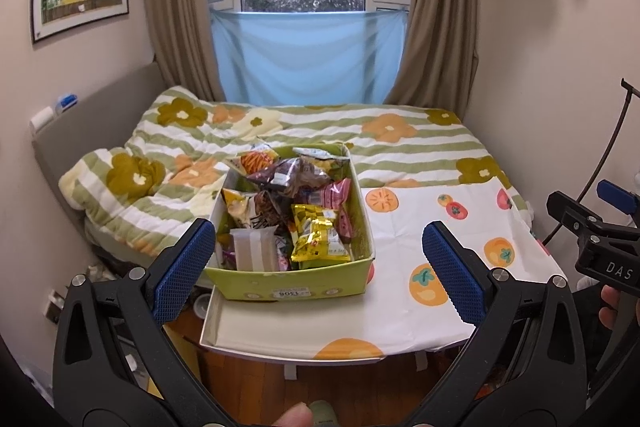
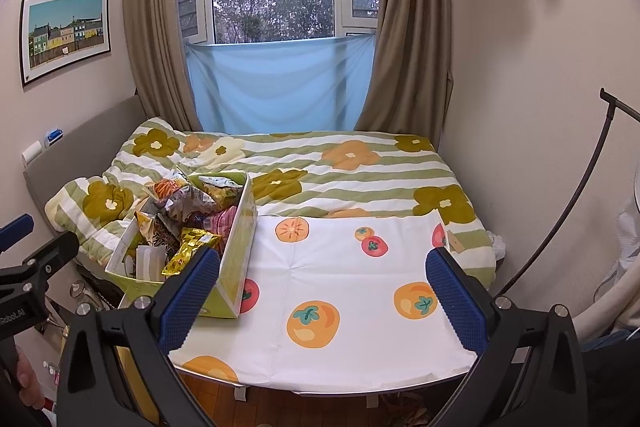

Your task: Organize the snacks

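We hold two grippers over a box full of snacks.

Our left gripper and right gripper both have jaws spread wide, holding nothing. The green box sits on the left side of the tabletop with its fruit-print cloth. A gold packet lies on top of the pile. The bed is behind.

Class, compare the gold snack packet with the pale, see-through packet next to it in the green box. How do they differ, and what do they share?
The gold packet is shiny, crinkled foil with printing; the pale packet is dull, smooth and nearly plain. The gold packet lies tilted on top of the pile; the pale packet stands more upright against the near wall. Both sit at the near end of the green box, untouched by either gripper.
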A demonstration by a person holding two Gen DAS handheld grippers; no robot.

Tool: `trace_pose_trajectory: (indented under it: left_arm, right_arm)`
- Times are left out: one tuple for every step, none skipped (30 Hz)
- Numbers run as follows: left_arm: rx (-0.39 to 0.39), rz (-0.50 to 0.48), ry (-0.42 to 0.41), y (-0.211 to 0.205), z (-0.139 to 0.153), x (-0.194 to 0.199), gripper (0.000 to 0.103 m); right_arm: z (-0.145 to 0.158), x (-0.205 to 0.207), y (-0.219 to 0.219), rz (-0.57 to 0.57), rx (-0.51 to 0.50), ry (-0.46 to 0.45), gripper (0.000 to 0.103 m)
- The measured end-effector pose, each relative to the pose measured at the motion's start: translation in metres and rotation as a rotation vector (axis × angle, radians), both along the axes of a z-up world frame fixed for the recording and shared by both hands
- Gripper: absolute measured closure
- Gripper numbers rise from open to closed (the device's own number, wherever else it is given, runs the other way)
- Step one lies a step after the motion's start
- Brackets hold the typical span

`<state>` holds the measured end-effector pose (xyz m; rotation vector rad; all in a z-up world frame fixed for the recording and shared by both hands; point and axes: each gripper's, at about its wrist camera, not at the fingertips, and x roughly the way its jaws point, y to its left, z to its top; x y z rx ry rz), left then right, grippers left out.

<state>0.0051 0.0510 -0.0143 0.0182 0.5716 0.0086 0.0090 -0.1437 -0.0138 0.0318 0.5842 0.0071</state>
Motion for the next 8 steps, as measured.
trace_pose_trajectory:
  left_arm:
    - [0.0,0.003,0.0,0.002,-0.001,0.001,0.0]
    - [0.002,0.005,-0.001,0.003,-0.002,0.003,0.0]
    - [0.004,0.006,-0.003,0.005,-0.002,0.005,0.0]
    - [0.006,0.008,-0.005,0.007,-0.003,0.007,0.0]
    - [0.006,0.009,-0.006,0.008,-0.003,0.009,0.0]
    - [0.005,0.01,-0.005,0.011,-0.004,0.011,0.0]
    - [0.002,0.01,-0.003,0.014,-0.004,0.014,0.0]
    - [-0.001,0.011,0.003,0.017,-0.005,0.018,0.0]
  right_arm:
    - [0.0,0.002,0.001,0.001,-0.002,0.002,0.0]
    - [-0.001,0.003,0.003,0.001,-0.003,0.004,0.0]
    - [-0.001,0.005,0.004,0.002,-0.004,0.008,0.0]
    - [-0.002,0.007,0.006,0.002,-0.004,0.011,0.0]
    - [-0.002,0.01,0.008,0.002,-0.006,0.016,0.0]
    - [-0.003,0.012,0.01,0.002,-0.006,0.02,0.0]
    - [-0.003,0.015,0.012,0.002,-0.007,0.025,0.0]
    - [-0.004,0.018,0.014,0.002,-0.007,0.029,0.0]
